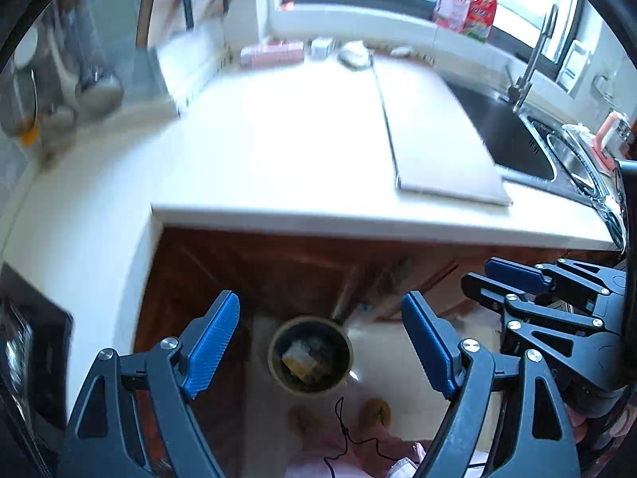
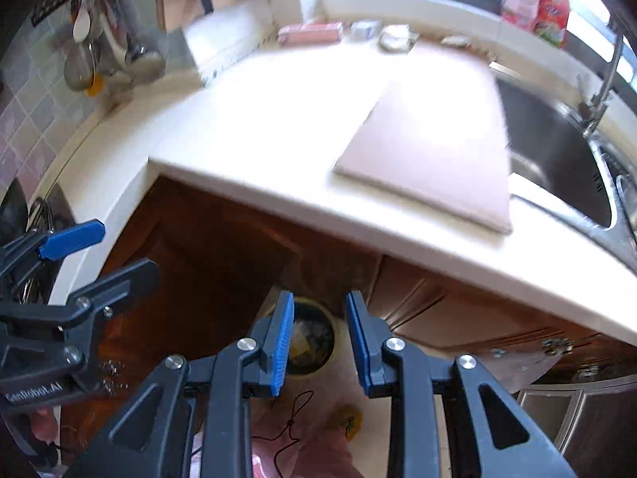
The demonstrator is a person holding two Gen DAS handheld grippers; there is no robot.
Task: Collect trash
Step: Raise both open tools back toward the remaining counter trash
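A round bin (image 1: 310, 354) stands on the pale floor below the counter edge, holding yellowish and clear trash (image 1: 304, 358). My left gripper (image 1: 320, 342) is wide open and empty, held high above the bin. My right gripper (image 2: 319, 338) is partly open and empty, also above the bin (image 2: 312, 338). Each gripper shows in the other's view: the right one (image 1: 513, 279) at the right edge, the left one (image 2: 79, 247) at the left edge.
A white counter (image 1: 278, 151) carries a pale cutting board (image 1: 434, 135). A steel sink (image 1: 513, 139) with faucet lies to the right. Small packets (image 1: 274, 53) and spray bottles (image 1: 466, 0) sit by the window. Brown cabinet doors (image 2: 223, 255) stand under the counter. Utensils (image 2: 103, 51) hang at left.
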